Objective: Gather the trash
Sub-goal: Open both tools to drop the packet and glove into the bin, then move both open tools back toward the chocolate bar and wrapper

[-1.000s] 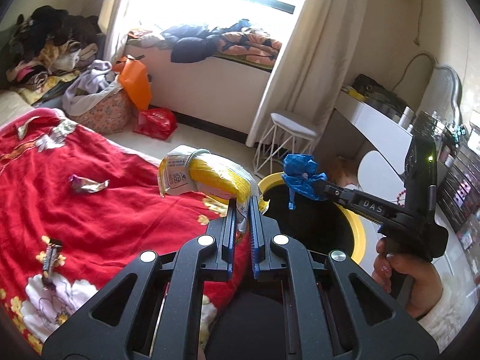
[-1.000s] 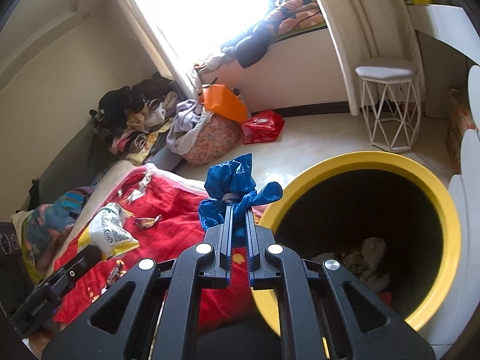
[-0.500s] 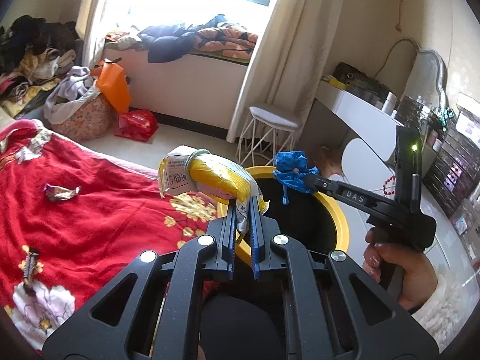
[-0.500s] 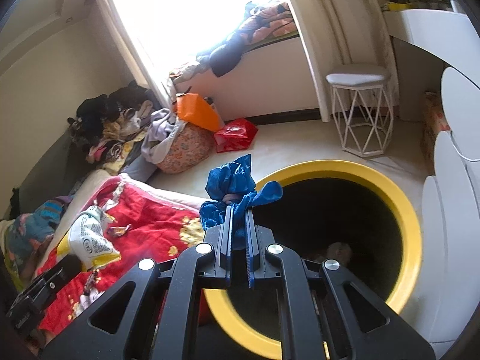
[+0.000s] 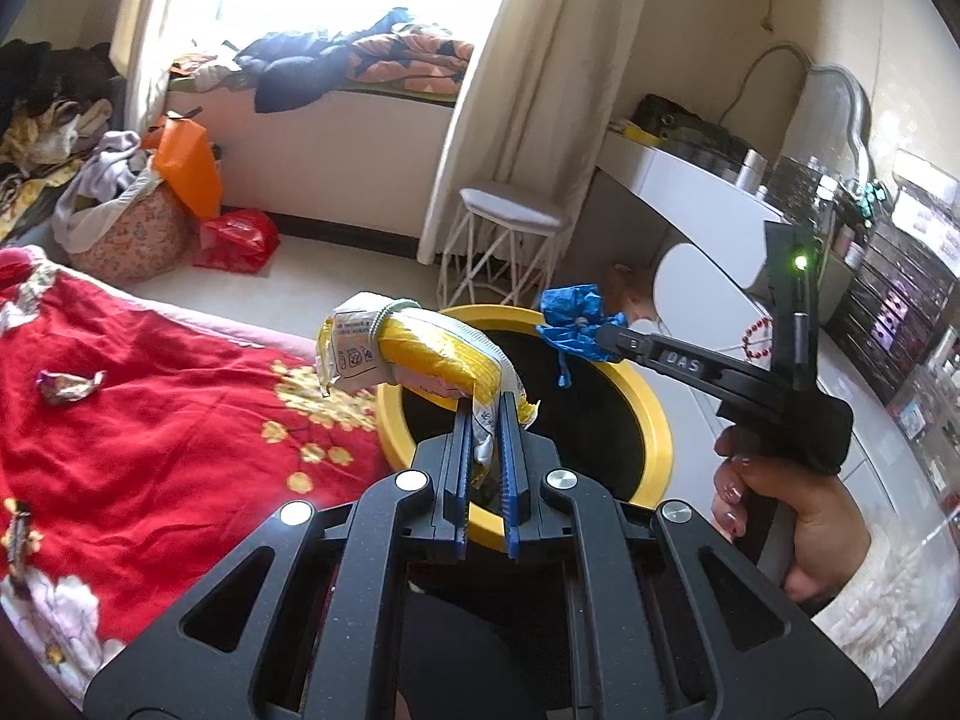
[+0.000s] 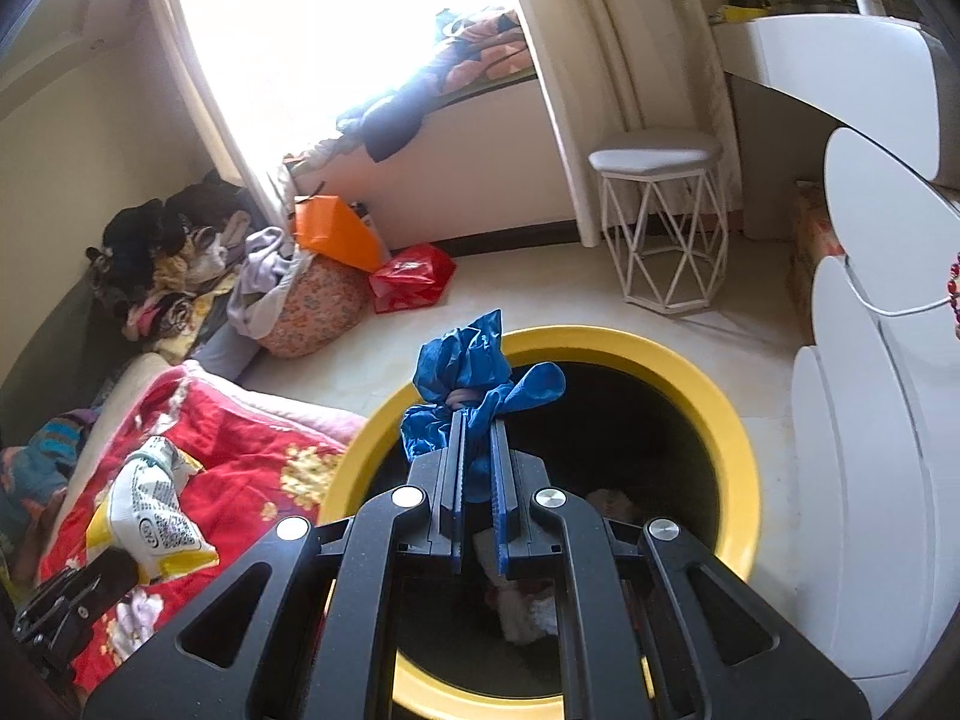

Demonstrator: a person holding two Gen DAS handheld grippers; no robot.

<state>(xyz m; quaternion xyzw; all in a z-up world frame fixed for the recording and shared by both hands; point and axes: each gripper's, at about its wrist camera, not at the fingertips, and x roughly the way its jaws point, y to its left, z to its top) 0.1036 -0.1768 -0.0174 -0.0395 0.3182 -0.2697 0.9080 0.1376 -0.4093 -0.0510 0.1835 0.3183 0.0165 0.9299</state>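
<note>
My left gripper [image 5: 485, 405] is shut on a yellow and white snack bag [image 5: 414, 354], held at the near rim of the yellow-rimmed black bin [image 5: 654, 420]. My right gripper [image 6: 477, 420] is shut on a crumpled blue wrapper [image 6: 474, 378] above the bin [image 6: 738, 450] opening. The right gripper with the blue wrapper [image 5: 573, 315] also shows in the left wrist view over the bin. The snack bag [image 6: 147, 510] shows at lower left in the right wrist view. Some trash lies inside the bin.
A red flowered blanket [image 5: 150, 420] covers the bed left of the bin, with a candy wrapper [image 5: 66, 384] and another at its left edge [image 5: 18, 534]. A white wire stool [image 5: 510, 252], a white dresser [image 6: 870, 480], bags and clothes stand around.
Both grippers have moved toward the bin with their trash; the bin is now larger and more central in both views.
</note>
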